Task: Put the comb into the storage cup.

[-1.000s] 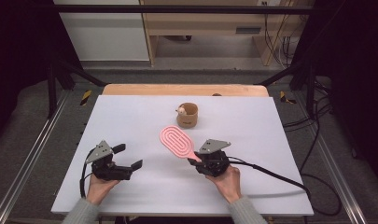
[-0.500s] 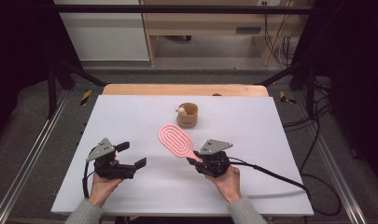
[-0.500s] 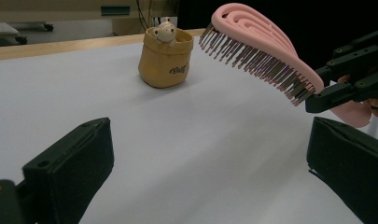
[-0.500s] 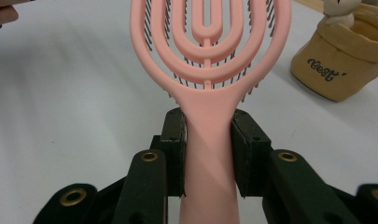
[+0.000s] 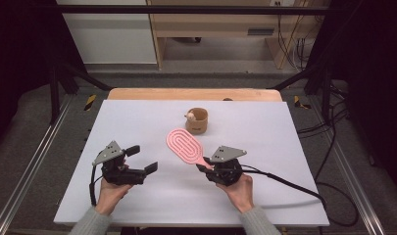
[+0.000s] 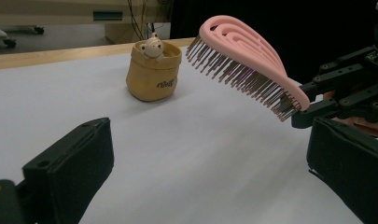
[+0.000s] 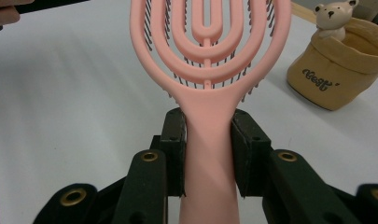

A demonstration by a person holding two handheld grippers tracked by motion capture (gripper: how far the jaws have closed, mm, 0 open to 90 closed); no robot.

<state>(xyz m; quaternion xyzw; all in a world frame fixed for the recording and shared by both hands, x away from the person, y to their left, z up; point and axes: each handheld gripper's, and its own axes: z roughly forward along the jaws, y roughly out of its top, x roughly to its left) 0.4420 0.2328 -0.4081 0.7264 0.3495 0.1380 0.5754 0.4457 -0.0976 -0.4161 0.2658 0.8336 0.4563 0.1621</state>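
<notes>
A pink plastic hairbrush (image 7: pixel 210 56) with looped ribs, a tan fabric pouch (image 7: pixel 338 79) and black jaws are shown on a white table (image 5: pixel 294 132).

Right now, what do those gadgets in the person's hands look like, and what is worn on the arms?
The left gripper and the right gripper are black, angular tools with two blocky black jaws each, brass-coloured rivets at the joints, and a grey three-cornered plate on top. A black cable trails from the right one across the table. The sleeves are grey.
</notes>
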